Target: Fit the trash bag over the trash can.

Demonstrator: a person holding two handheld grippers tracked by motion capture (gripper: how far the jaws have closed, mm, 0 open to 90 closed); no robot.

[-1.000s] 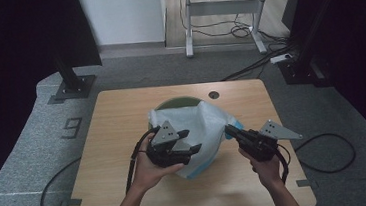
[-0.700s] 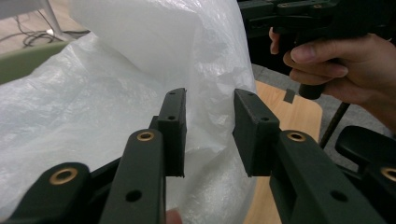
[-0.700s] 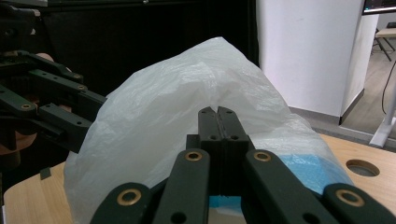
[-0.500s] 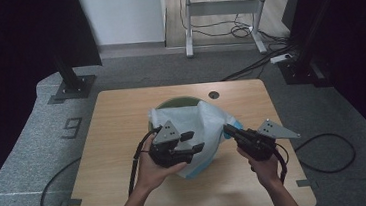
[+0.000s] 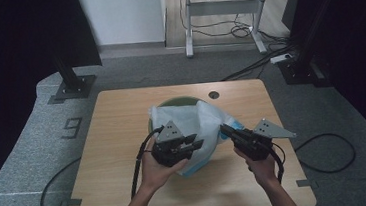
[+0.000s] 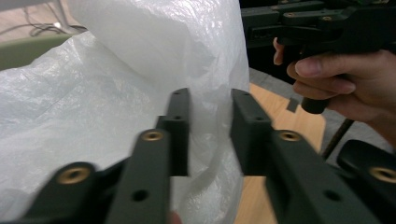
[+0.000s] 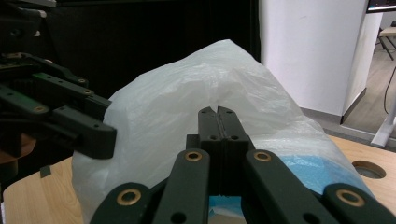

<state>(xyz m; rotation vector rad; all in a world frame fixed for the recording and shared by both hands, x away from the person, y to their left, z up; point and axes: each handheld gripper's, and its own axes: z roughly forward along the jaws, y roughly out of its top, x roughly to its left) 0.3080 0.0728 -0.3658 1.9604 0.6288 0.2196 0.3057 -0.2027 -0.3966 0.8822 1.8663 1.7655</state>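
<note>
White crinkly plastic, one bag (image 5: 193,127), sits mid-table (image 5: 114,139) over one green bowl (image 5: 171,104). From the left: one left gripper (image 6: 210,126) whose jaws have just been closing, a fold of the bag between them with a gap showing. One right gripper (image 7: 217,114), jaws pressed together, pinching the bag's edge.

The green bowl (image 5: 173,103) is mostly hidden behind the white plastic bag (image 5: 193,124), just beyond the left claw (image 5: 197,144); its rim alone peeks out. Whether the left claw's pads (image 6: 180,121) press the film between them cannot be told. The right claw (image 7: 217,116) has its jaws together, and any fold of bag caught there is hidden. Both claws' near ends blur at the frame bottoms.
</note>
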